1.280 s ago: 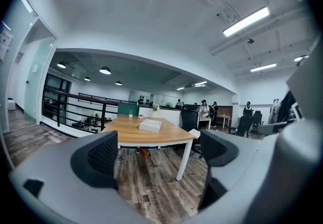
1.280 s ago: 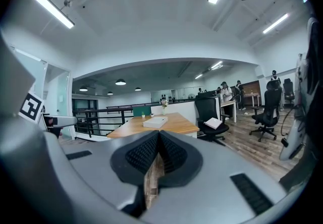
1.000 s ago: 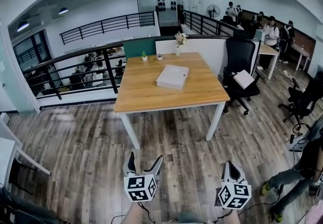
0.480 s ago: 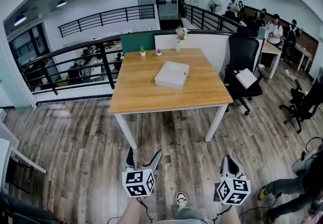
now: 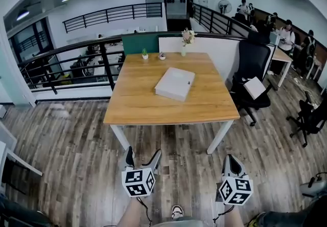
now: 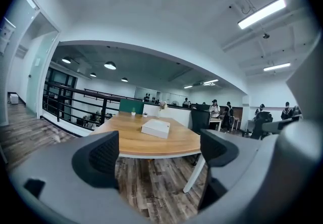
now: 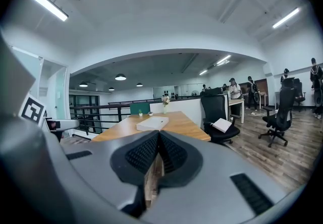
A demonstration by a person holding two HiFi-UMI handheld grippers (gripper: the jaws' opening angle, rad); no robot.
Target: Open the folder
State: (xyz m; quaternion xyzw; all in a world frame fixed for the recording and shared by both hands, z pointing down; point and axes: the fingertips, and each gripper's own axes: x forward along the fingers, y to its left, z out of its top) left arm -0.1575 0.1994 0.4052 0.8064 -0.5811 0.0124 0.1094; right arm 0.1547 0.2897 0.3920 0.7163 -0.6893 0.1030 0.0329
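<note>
A white folder [image 5: 174,83] lies shut and flat near the middle of the wooden table [image 5: 133,106]. It also shows small and far off as the white folder [image 6: 156,127] in the left gripper view and the white folder [image 7: 152,123] in the right gripper view. Both grippers hang over the floor, well short of the table's near edge. My left gripper [image 5: 141,160] is open with nothing between its jaws. My right gripper [image 5: 231,165] has its jaws pressed together, empty.
A black office chair [image 5: 253,71] with a white book on its seat stands at the table's right side. A vase of flowers [image 5: 186,40] and two small pots [image 5: 145,55] line the far edge. A black railing [image 5: 61,65] runs at left. People stand at the far right.
The table and folder have come nearer and sit lower and larger in the head view. Both grippers keep their places and jaw states.
</note>
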